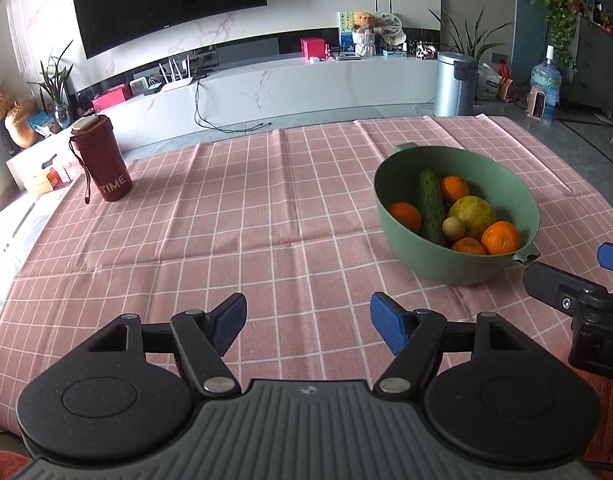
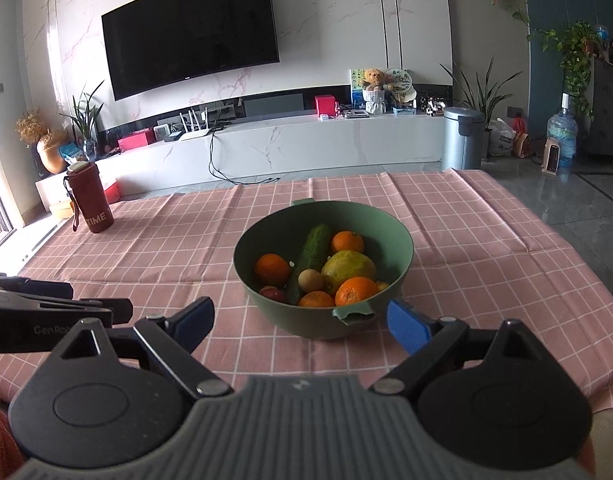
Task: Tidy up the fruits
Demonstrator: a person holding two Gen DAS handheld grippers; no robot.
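A green bowl (image 1: 406,256) (image 2: 402,240) stands on the pink checked tablecloth. It holds a cucumber (image 1: 429,204) (image 2: 312,252), several oranges (image 1: 501,237) (image 2: 355,291), a large yellow-green fruit (image 1: 471,210) (image 2: 348,266), a small tan round fruit (image 2: 310,280) and a small red fruit (image 2: 274,293). My left gripper (image 1: 306,326) is open and empty, low over the cloth to the left of the bowl. My right gripper (image 2: 302,326) is open and empty, just in front of the bowl's near handle (image 2: 356,316); it also shows in the left wrist view at the right edge (image 1: 578,288).
A dark red tumbler marked TIME (image 1: 100,160) (image 2: 89,198) stands at the table's far left. The tablecloth (image 1: 246,216) (image 2: 166,248) is creased. Beyond the far edge are a white TV cabinet (image 2: 306,144) and a metal bin (image 2: 464,138).
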